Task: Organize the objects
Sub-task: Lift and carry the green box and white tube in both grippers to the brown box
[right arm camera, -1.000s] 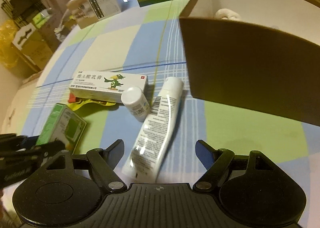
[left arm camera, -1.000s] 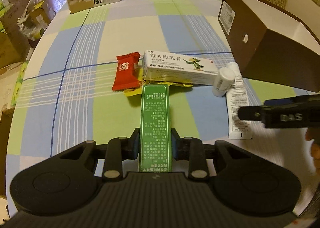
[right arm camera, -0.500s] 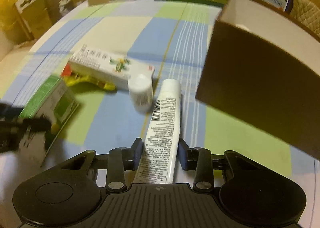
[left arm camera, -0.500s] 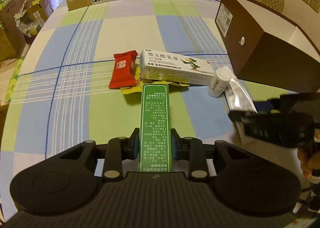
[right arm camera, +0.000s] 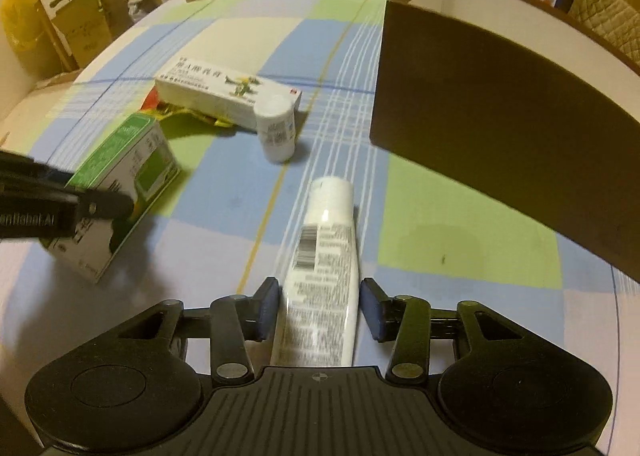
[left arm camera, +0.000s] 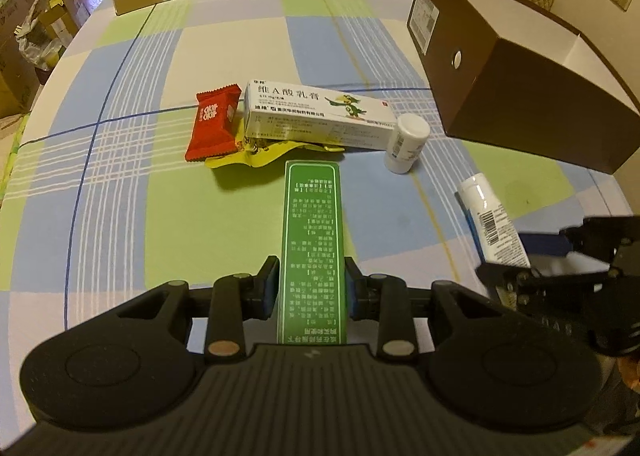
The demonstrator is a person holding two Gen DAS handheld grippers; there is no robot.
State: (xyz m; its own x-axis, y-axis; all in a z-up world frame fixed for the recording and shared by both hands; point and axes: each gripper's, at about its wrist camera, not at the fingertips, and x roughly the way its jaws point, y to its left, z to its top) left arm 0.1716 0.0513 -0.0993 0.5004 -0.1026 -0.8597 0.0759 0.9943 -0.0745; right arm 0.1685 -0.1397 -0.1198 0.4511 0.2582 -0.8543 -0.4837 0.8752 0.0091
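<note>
left claw (left arm camera: 311,288) pinched the green box (left arm camera: 314,252) low over the counter (left arm camera: 160,216) | right claw (right arm camera: 319,308) stood spread around the white tube (right arm camera: 326,268) (jaws just clear) | risk: tube could slip before reaching the brown box (right arm camera: 500,128)

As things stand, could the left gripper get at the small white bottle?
Probably not: the left gripper is shut on the green box, so its jaws are occupied, though the tablecloth toward the white bottle looks free.

Checked tablecloth (left arm camera: 168,216) (dim, warm light)
</note>
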